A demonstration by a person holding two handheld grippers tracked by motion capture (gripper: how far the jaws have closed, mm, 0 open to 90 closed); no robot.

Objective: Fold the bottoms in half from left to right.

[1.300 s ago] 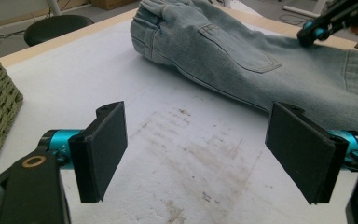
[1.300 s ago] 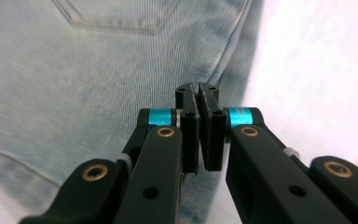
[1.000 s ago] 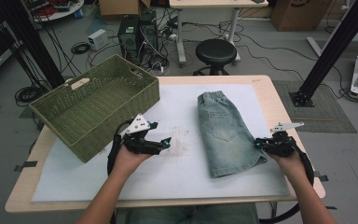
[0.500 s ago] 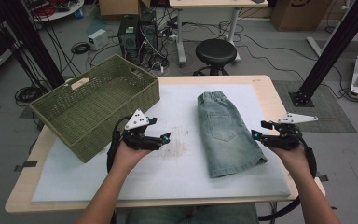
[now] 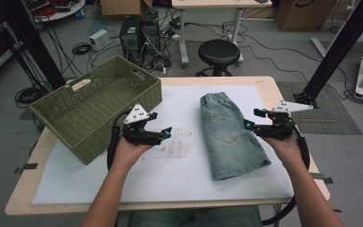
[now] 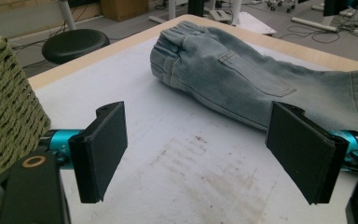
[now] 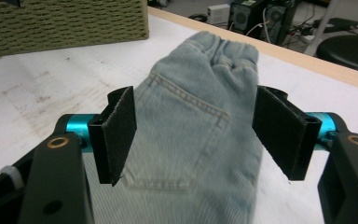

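Folded light-blue denim shorts (image 5: 227,137) lie flat on the white mat, waistband toward the far edge; they also show in the left gripper view (image 6: 242,79) and the right gripper view (image 7: 200,126). My right gripper (image 5: 249,119) hovers above the shorts' right edge, pointing left; its jaws have just been opening and stand open with nothing pressed between them (image 7: 196,135). My left gripper (image 5: 166,133) is held over the bare mat between the basket and the shorts, open and empty (image 6: 196,149).
A green woven basket (image 5: 99,101) stands at the table's left, empty as far as I see. The white mat (image 5: 170,165) has a stained patch in the middle. A black stool (image 5: 220,52), cables and computer cases lie beyond the far edge.
My right gripper has let go at the shorts' right edge, opened its jaws and risen above the table. The shorts lie still. My left gripper has stayed in place.
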